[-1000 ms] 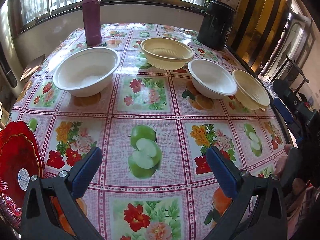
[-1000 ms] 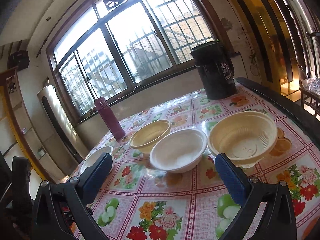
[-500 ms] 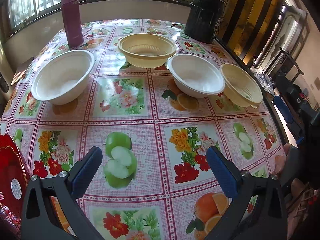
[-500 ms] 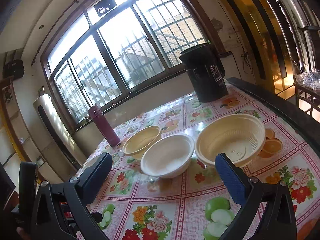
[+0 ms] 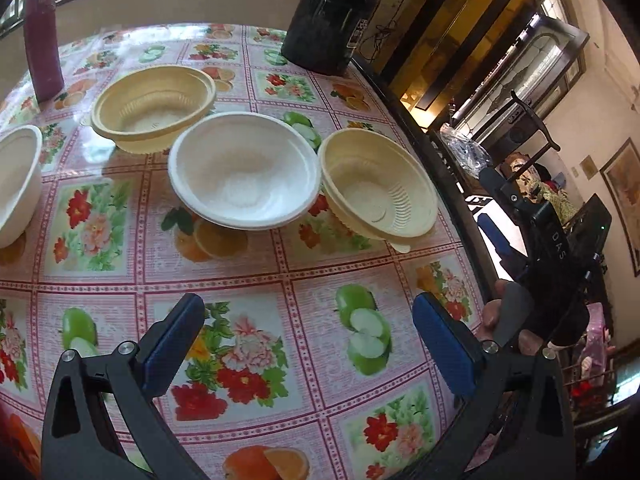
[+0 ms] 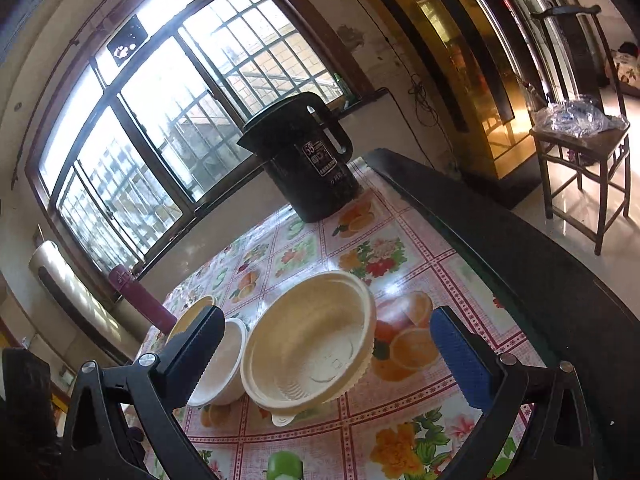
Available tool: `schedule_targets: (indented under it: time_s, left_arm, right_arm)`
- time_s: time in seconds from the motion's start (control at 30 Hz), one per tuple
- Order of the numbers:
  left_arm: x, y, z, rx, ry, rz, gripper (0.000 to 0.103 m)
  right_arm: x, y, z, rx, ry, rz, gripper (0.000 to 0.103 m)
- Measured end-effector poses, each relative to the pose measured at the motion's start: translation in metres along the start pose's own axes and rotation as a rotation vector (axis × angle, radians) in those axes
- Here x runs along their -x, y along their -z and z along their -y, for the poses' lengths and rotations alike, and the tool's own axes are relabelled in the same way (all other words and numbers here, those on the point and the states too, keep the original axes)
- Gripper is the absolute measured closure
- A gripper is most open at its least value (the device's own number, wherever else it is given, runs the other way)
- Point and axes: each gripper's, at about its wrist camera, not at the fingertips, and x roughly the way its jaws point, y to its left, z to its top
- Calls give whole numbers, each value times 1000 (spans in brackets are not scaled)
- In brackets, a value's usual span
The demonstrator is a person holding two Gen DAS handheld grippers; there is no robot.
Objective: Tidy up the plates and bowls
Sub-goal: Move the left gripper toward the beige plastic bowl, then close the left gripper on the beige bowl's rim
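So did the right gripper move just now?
Yes. The right gripper came closer to the cream bowl, which sits bigger between its open fingers than a second ago.

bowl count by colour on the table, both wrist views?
Cream bowls: 2, far cream bowl and near cream bowl.
White bowls: 2, centre white bowl and left white bowl, cut off by the frame.
Total: 4

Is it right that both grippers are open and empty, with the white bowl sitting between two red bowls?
Not quite: the white bowl sits between two cream bowls, not red, as the left wrist view shows. Left gripper and right gripper are indeed open and empty.
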Motion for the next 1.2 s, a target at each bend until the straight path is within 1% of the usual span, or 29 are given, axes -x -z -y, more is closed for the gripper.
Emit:
schedule_targets:
  time_s: [0.07, 0.17, 0.23, 0.37, 0.5, 0.67, 0.87, 0.93, 1.07, 1.2]
  left_arm:
    - [-15, 3, 9, 22, 42, -53, 0]
    - [-32, 5, 19, 43, 70, -114, 0]
    - [-41, 3, 23, 64, 79, -130, 0]
    - [-48, -4, 29, 101, 78, -107, 0]
    - [-52, -4, 34, 122, 65, -75, 0]
    - [-62, -6, 37, 128, 47, -88, 0]
    - [-58, -13, 40, 135, -6, -38, 0]
    - [-59, -14, 41, 117, -33, -37, 0]
    - [-64, -14, 39, 114, -74, -52, 0]
    - [-62, -17, 36, 128, -65, -56, 0]
  right_arm:
    - [-4, -4, 8, -18, 2, -7, 0]
    - [-7, -7, 12, -38, -21, -21, 0]
    - [-10, -7, 13, -53, -49, -32, 0]
    - [-14, -4, 11, -57, -77, -50, 0]
    - [-10, -4, 18, -106, -120, -33, 0]
    - [-3, -3, 21, -151, -146, -22, 0]
    - [5, -4, 19, -165, -172, -16, 0]
    - [7, -4, 19, -168, -169, -11, 0]
    - [11, -3, 22, -182, -175, -8, 0]
    - [6, -2, 25, -192, -183, -35, 0]
